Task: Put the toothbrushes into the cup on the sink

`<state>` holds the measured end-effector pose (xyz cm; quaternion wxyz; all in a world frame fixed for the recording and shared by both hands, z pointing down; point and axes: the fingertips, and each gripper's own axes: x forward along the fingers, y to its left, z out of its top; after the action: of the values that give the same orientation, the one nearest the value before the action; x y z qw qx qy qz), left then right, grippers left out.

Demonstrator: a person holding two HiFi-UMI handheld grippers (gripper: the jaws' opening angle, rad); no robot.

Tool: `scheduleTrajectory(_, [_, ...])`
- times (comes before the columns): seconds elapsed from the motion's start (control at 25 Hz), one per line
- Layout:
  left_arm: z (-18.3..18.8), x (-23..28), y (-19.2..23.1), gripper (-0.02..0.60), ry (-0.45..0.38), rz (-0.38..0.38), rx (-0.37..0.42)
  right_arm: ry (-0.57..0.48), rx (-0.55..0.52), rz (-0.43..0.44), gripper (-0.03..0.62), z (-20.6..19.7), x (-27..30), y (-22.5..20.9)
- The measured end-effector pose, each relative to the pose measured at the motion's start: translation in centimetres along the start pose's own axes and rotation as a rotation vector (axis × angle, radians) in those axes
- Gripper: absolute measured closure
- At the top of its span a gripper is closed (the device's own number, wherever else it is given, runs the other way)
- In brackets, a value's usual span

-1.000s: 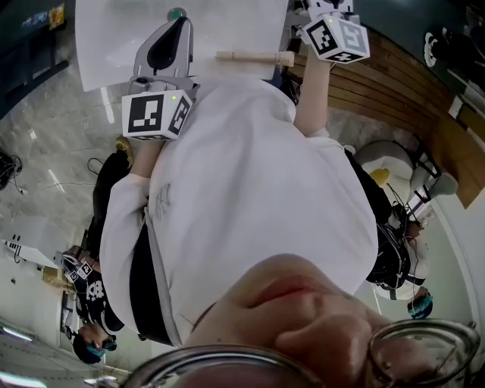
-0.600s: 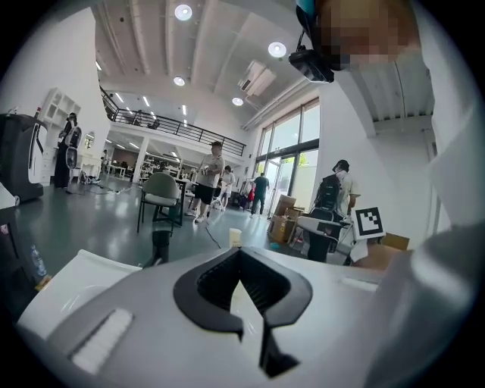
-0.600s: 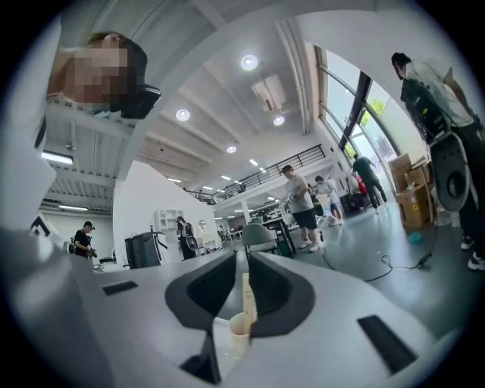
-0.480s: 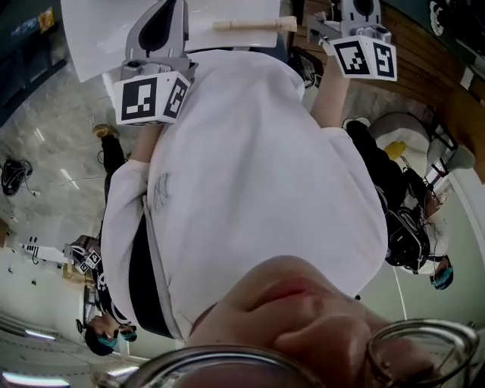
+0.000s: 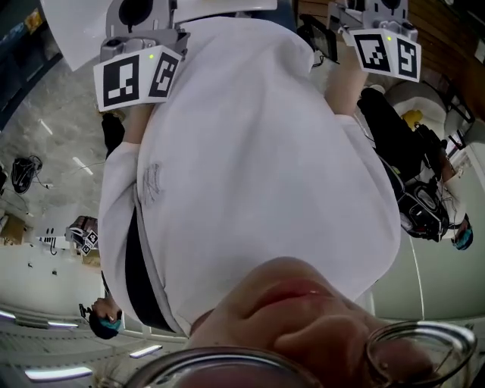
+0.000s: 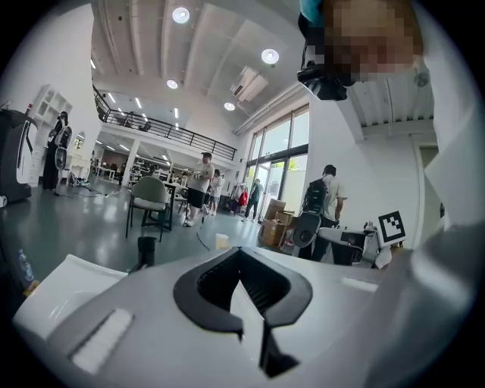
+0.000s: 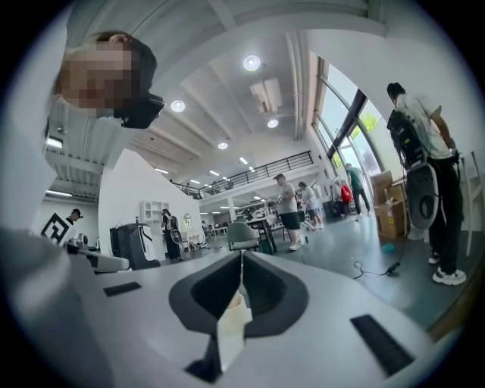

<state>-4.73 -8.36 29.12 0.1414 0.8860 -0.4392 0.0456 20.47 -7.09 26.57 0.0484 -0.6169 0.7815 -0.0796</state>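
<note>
No toothbrush and no cup shows in any view now. In the head view my left gripper (image 5: pixel 142 14) and right gripper (image 5: pixel 377 10) reach past the top edge, on either side of my white shirt (image 5: pixel 250 151); their tips are cut off. The left gripper (image 6: pixel 241 251) points out into a hall, jaws together, nothing between them. The right gripper (image 7: pixel 242 255) also points level into the hall, and its jaws have just closed. A cream sliver (image 7: pixel 233 318) sits low in the slot; I cannot tell what it is.
A white surface (image 5: pixel 72 34) lies at the top left of the head view. The hall holds a green chair (image 6: pixel 150 198), standing people (image 6: pixel 201 182), cartons (image 6: pixel 271 227), a person with a backpack (image 7: pixel 424 144) and a cable on the floor (image 7: pixel 375 267).
In the head view both marker cubes have moved toward the top edge, the right one also rightward. The wooden toothbrush on the white surface has left the picture at the top.
</note>
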Motion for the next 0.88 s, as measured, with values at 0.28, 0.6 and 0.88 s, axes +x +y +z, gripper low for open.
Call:
scheduleTrajectory(0.28, [-1.0, 1.0, 3.1, 0.576, 0.009, 0.016, 0.011, 0.046, -0.022, 0.083, 0.58, -2.9, 3.1, 3.1])
scheduleTrajectory(0.6, [0.7, -0.1, -4.6, 0.577, -0.013, 0.09, 0.025, 0.139, -0.141, 0.299, 0.582, -1.7, -1.8, 3.3])
scheduleTrajectory(0.88, [0.2, -3.0, -7.4, 0.577, -0.033, 0.221, 0.023, 0.319, -0.38, 0.731, 0.582, -6.4, -3.1, 7.9])
